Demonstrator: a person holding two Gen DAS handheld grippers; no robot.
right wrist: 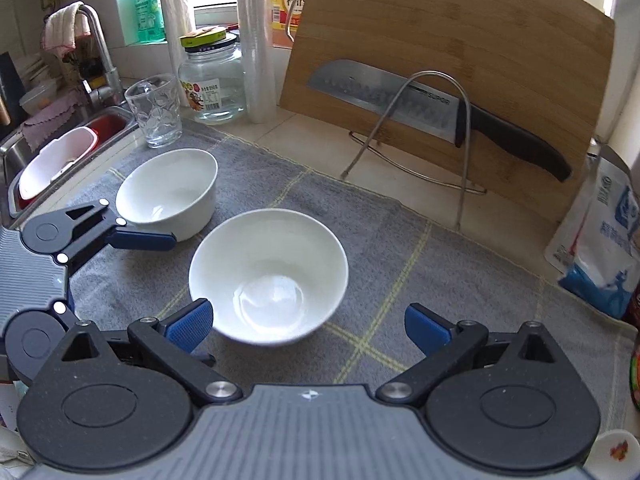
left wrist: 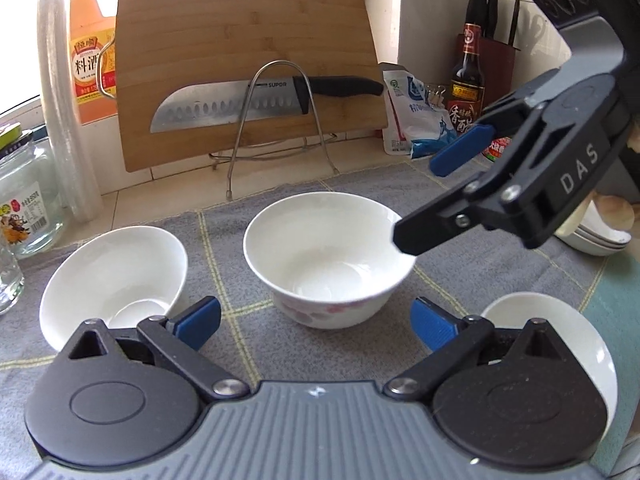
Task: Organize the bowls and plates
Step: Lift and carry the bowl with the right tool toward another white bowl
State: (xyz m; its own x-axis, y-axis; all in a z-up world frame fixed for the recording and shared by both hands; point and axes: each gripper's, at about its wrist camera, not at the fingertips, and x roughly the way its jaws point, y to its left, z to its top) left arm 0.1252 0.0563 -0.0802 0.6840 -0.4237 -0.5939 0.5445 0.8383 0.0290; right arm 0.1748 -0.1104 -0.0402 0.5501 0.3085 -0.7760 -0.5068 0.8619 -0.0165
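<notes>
Three white bowls stand on a grey checked cloth (left wrist: 224, 236). In the left wrist view the middle bowl (left wrist: 328, 256), with pink flowers on its side, is straight ahead, one bowl (left wrist: 116, 276) is at the left and another (left wrist: 560, 320) at the right, partly behind my finger. My left gripper (left wrist: 316, 326) is open and empty, just short of the middle bowl. My right gripper (left wrist: 428, 196) comes in from the right, open, over that bowl's right rim. In the right wrist view the right gripper (right wrist: 308, 324) is open above the middle bowl (right wrist: 268, 272); the left bowl (right wrist: 168, 192) lies beyond.
A cutting board (left wrist: 248, 64) with a knife (left wrist: 256, 100) in a wire rack leans at the back. A glass jar (left wrist: 28, 200), a drinking glass (right wrist: 154, 110), bottles (left wrist: 466, 76) and a pouch (left wrist: 416, 120) line the wall. Stacked plates (left wrist: 600, 236) sit at the right. A sink (right wrist: 60, 152) lies left.
</notes>
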